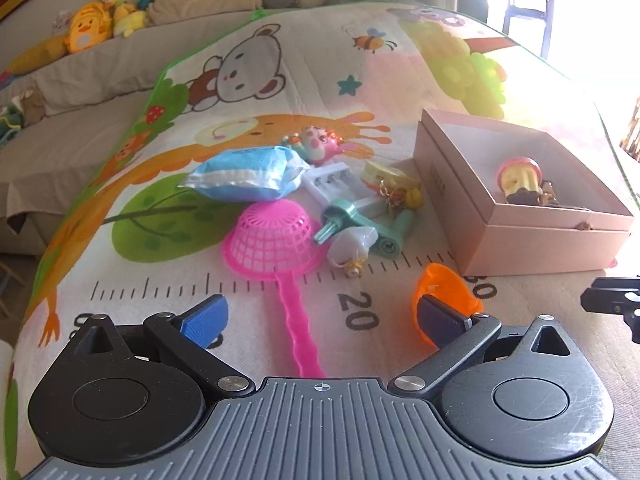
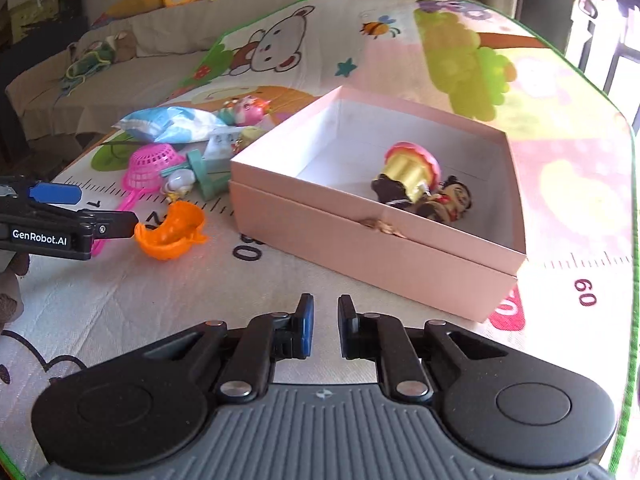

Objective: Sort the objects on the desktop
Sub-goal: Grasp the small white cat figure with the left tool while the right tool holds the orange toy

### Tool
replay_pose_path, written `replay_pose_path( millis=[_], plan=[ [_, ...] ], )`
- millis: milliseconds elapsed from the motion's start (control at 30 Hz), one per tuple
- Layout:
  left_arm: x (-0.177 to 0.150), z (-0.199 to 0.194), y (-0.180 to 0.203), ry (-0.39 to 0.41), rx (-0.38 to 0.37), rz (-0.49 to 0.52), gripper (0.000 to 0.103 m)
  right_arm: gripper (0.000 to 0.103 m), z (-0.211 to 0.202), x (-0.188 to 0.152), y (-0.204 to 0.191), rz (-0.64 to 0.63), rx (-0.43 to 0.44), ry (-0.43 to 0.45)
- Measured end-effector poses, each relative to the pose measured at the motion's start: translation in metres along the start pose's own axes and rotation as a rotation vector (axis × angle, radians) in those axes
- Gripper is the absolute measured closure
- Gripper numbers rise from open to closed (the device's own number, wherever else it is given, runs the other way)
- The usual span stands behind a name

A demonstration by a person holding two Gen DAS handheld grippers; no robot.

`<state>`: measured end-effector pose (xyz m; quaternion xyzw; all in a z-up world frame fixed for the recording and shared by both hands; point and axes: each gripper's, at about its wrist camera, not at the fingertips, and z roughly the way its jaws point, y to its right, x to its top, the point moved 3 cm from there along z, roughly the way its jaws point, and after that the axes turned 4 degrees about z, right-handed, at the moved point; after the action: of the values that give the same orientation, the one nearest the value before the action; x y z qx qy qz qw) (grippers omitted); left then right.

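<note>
Your left tongs (image 1: 322,314) gaping wide over cartoon-printed play mat (image 1: 256,80), one finger touching orange plastic cup-shaped toy (image 1: 446,292), nothing clamped. Your right tongs (image 2: 325,326) sitting nearly closed, gripping nothing, just before pale pink cardboard box (image 2: 360,240). Box holding two small figurines (image 2: 424,188). Pink plastic mesh strainer (image 1: 276,244) lying left of box among toy clutter.

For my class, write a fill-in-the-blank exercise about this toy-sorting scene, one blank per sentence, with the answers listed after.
1. The left gripper has its fingers spread wide, so it is ____.
2. The scoop net with the long handle is ____ in colour.
3. The figurines lie inside the pink ____.
4. The toy beside the left gripper's right finger is coloured ____.

Answers: open; pink; box; orange
</note>
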<state>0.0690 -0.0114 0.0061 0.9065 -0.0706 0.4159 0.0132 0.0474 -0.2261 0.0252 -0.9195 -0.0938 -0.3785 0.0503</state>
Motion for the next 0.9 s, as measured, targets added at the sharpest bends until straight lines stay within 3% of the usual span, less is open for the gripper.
replay_pose_path(
  millis=[100,133,167,400,533,700,900],
  plan=[
    [0.002,0.006,0.003,0.020,-0.012,-0.002,0.011,0.071,-0.010,-0.009,0.016,0.073,-0.001,0.035],
    [0.003,0.010,0.004,0.013,-0.020,-0.003,0.026,0.070,-0.011,-0.012,0.017,0.082,0.000,0.043],
    [0.004,0.014,0.005,0.004,-0.031,-0.007,0.032,0.069,-0.012,-0.014,0.017,0.083,0.006,0.047],
    [0.023,0.044,0.009,0.011,-0.034,-0.021,0.040,0.056,-0.008,-0.019,-0.008,0.028,0.059,0.068],
    [0.031,0.051,0.011,0.002,-0.022,0.008,0.068,0.055,-0.007,-0.018,-0.024,0.006,0.099,0.068],
    [0.015,0.029,0.005,0.005,-0.073,0.025,0.070,0.038,-0.008,-0.014,-0.046,-0.053,0.146,0.081],
    [-0.030,-0.024,-0.003,-0.024,-0.169,0.046,0.075,0.034,-0.004,-0.001,-0.066,-0.137,0.162,0.097]
  ],
)
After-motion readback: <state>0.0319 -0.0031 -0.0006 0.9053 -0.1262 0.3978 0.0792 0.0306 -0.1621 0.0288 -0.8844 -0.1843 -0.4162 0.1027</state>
